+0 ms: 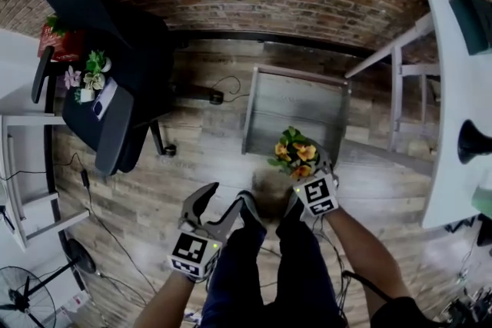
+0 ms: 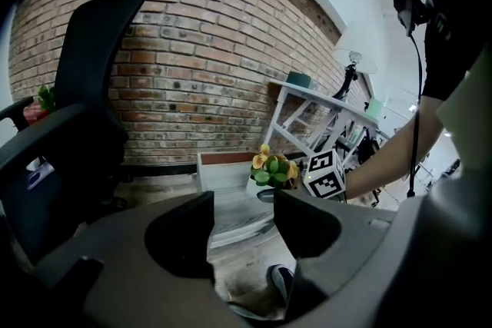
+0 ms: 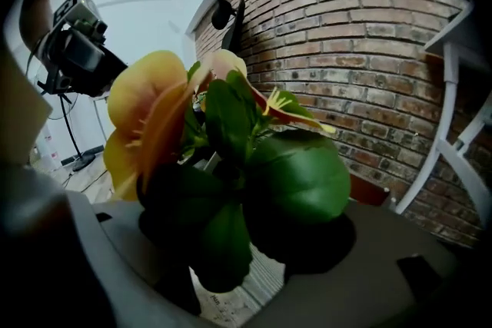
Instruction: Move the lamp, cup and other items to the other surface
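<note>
Between the jaws of the right hand-held gripper (image 1: 301, 171), a small artificial plant with orange-yellow flowers and glossy green leaves (image 3: 231, 165) is clamped. It is carried in the air above the wood-plank floor (image 1: 192, 157), just in front of a low grey slatted wooden table (image 1: 296, 107) and close to the person's knees. The left hand-held gripper (image 2: 242, 207) is held with its jaws apart, and nothing is gripped by it.

The hold could be lost from here. The contact is hidden under foliage (the plant's base cannot be made out in either gripper view), so a shallow grip on a top-heavy plant may let it tilt or slip if it is swung quickly. Leaves could also be snagged on the frame of the long white bench (image 1: 450, 88) at the right, should the plant be taken there.

One plant is counted in the grip, with two hand-held grippers, one low table, one black office chair (image 1: 115, 96) and two white benches, the second (image 1: 19, 81) at the left. Beside that chair two more flower pieces are seen: a pale posy (image 1: 88, 77) and a red-potted green sprig (image 1: 60, 38).
</note>
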A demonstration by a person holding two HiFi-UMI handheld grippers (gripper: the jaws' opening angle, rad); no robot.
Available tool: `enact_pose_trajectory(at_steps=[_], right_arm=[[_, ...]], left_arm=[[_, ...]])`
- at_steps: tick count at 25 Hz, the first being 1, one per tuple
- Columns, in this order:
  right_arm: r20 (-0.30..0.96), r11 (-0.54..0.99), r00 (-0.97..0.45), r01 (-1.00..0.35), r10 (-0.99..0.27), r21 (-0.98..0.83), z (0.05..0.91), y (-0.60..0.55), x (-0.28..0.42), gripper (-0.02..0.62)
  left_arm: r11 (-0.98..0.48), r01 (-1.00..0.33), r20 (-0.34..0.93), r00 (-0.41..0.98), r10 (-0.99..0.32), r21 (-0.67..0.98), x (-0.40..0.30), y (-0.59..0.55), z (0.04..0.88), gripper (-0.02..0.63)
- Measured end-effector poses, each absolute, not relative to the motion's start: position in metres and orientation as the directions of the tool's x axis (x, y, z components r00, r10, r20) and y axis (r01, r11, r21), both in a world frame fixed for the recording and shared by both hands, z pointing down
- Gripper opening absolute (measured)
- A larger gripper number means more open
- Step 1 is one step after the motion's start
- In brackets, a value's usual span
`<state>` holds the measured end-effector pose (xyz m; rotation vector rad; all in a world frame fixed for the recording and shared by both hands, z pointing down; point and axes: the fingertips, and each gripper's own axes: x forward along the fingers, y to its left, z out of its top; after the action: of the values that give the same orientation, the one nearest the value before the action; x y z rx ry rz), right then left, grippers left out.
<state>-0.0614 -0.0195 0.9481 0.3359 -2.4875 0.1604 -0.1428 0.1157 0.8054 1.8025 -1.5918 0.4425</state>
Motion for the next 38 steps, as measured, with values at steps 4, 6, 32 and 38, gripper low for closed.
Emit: enact_pose_trajectory(at_steps=[4, 6, 32, 38], right_arm=[[0.612, 0.96, -0.767, -0.277, -0.192, -0.045, 0.886, -0.01, -0.051, 0.339], [0.614, 0.957, -0.764, -0.286, -0.198, -0.047, 0.851, -0.008, -0.045, 0.339], [0.481, 0.729, -0.65, -0.684, -0.588, -0.034, 0.511, -0.011, 0.058, 0.339], [0.438, 0.652, -0.595, -0.758, -0.674, -0.027, 0.498, -0.014, 0.092, 0.339]], left_arm=[[-0.041, -0.962, 0.65, 0.213, -0.73, 0.27, -0.137, 0.108, 0.749, 0.239], [-0.057, -0.96, 0.635, 0.224, -0.739, 0.273, -0.135, 0.103, 0.719, 0.238], [-0.262, -0.945, 0.391, 0.32, -0.863, 0.195, -0.148, 0.099, 0.47, 0.235], [-0.318, -0.925, 0.392, 0.377, -0.839, 0.21, -0.126, 0.096, 0.475, 0.235]])
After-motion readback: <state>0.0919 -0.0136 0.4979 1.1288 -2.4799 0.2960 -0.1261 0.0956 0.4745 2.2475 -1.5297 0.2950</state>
